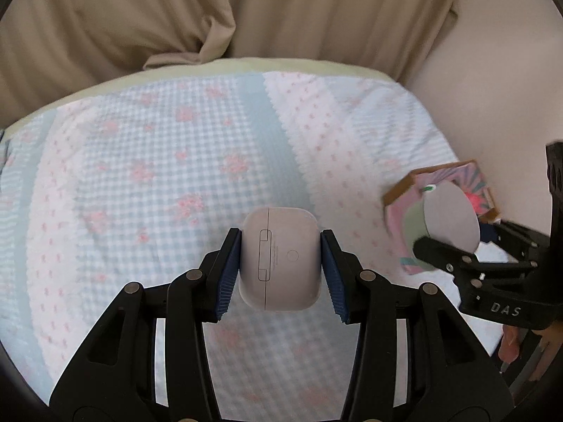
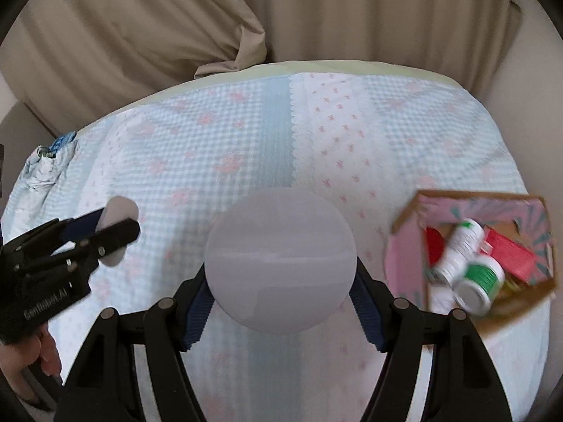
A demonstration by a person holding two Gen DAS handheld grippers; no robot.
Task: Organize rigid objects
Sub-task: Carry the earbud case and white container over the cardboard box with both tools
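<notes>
My left hand-held gripper (image 1: 280, 263) clamps a white rounded plastic earbud case (image 1: 280, 258); my right hand-held gripper (image 2: 279, 277) clamps a round grey-lidded tub (image 2: 280, 260). The pink patterned cardboard box (image 2: 404, 256) on the bed (image 2: 246, 140) already holds white green-labelled bottles (image 2: 480, 281); these two remain.

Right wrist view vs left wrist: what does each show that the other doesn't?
Right wrist only: the box's contents, a white bottle, a green-labelled jar and a red packet.
Left wrist only: the white earbud case's hinge and button face, gripped by the left claw.
Both: the pink cardboard box, the round grey-white container held by the right claw, the patterned bedsheet, beige curtain.
</notes>
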